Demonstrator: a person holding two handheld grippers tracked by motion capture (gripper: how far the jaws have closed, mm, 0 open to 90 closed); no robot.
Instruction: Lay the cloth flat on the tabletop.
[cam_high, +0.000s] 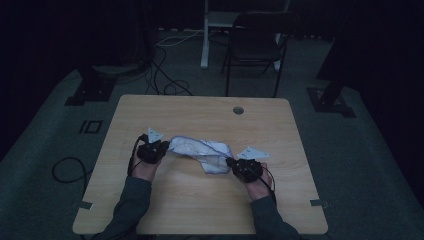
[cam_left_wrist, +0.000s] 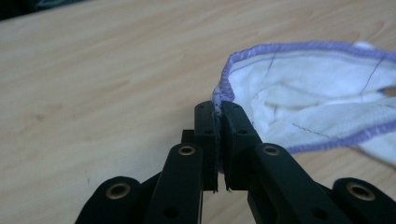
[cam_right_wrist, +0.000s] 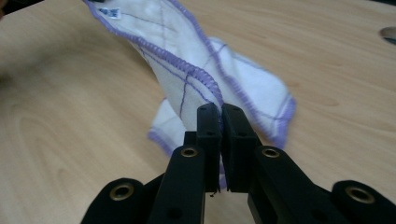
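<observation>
Two sleeves came in from the near edge of the high view, one hand on each tool. One wooden table (cam_high: 200, 210) held one cloth (cam_high: 202, 150), white with purple edges and thin dark lines across it.

The left tool (cam_high: 165, 146) sat at the left end of the cloth, and the right tool (cam_high: 231, 163) sat at the right end, a bit nearer. The cloth stretched between them in a crumpled band across the middle of the table, with a loose fold hanging down near the right tool.

Seen from the left tool (cam_left_wrist: 218, 109) itself, its two black jaws were squeezed together on a purple corner of the cloth (cam_left_wrist: 308, 107), and the rest of it spread away to the right above the table (cam_left_wrist: 102, 84).

Seen from the right tool (cam_right_wrist: 220, 109), its two jaws were also pinched tight on a purple edge of the cloth (cam_right_wrist: 187, 79), which rose away toward the far left, with one small label near its far end.

One round hole (cam_high: 238, 110) showed in the far part of the table. One dark chair (cam_high: 255, 42) stood on the floor beyond it, and cables lay on the floor.
</observation>
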